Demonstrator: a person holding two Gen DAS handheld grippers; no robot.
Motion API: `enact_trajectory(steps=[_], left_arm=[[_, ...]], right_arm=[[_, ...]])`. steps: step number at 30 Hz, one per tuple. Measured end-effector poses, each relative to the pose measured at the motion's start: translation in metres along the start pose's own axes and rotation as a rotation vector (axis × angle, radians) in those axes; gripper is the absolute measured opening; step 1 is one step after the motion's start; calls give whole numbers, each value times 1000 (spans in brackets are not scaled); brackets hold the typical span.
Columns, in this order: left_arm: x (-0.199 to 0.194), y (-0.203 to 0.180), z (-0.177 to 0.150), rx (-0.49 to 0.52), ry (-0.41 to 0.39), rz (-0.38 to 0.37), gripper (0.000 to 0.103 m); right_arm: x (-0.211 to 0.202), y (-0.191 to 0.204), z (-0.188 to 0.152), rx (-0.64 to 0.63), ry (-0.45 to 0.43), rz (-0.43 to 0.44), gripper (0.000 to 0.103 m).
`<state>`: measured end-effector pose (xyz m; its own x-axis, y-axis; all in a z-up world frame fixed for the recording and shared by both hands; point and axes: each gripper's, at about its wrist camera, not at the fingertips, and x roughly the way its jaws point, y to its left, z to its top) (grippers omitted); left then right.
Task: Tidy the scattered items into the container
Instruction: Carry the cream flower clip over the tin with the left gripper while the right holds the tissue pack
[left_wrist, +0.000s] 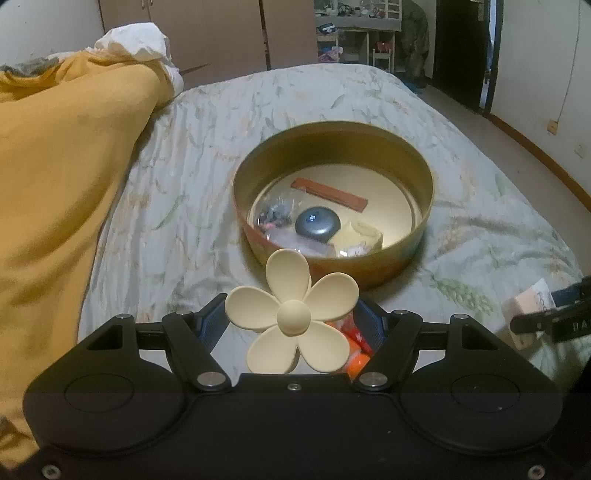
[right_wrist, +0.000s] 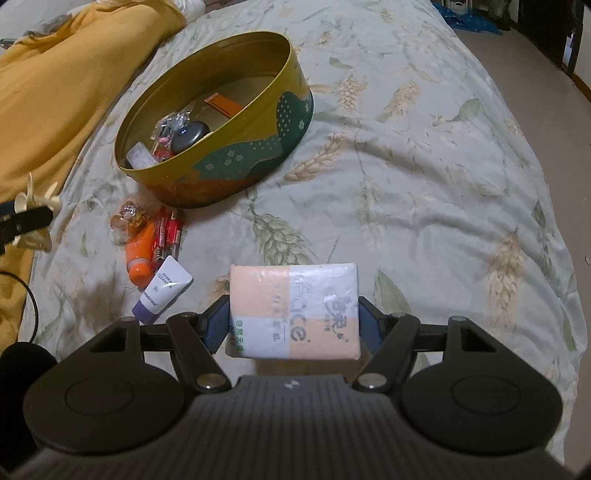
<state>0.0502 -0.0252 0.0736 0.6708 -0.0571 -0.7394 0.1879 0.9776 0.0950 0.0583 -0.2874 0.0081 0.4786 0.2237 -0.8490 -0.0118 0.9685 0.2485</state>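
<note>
Tin (right_wrist: 207, 177) on bed (right_wrist: 424, 184), tubes (right_wrist: 159, 258) just before it, tissue pack (right_wrist: 293, 312) nearer, blanket (right_wrist: 55, 110) left.

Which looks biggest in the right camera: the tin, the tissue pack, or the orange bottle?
1. Tin
2. Tissue pack, though it sits nearest the camera, which inflates it
3. Orange bottle

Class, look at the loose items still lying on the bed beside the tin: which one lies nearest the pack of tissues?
The white tube with the purple cap. It lies just left of the tissue pack; the orange bottle and red pens lie farther off, toward the tin.
</note>
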Motion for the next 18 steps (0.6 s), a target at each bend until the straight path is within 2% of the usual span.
enact_trajectory(steps=[12, 18], left_arm=[[9, -1, 45, 43, -37, 1, 70], [27, 0, 67, 53, -28, -8, 70]], right_arm=[[-1, -10, -3, 63, -34, 39, 71], [-2, -12, -5, 79, -51, 58, 71]])
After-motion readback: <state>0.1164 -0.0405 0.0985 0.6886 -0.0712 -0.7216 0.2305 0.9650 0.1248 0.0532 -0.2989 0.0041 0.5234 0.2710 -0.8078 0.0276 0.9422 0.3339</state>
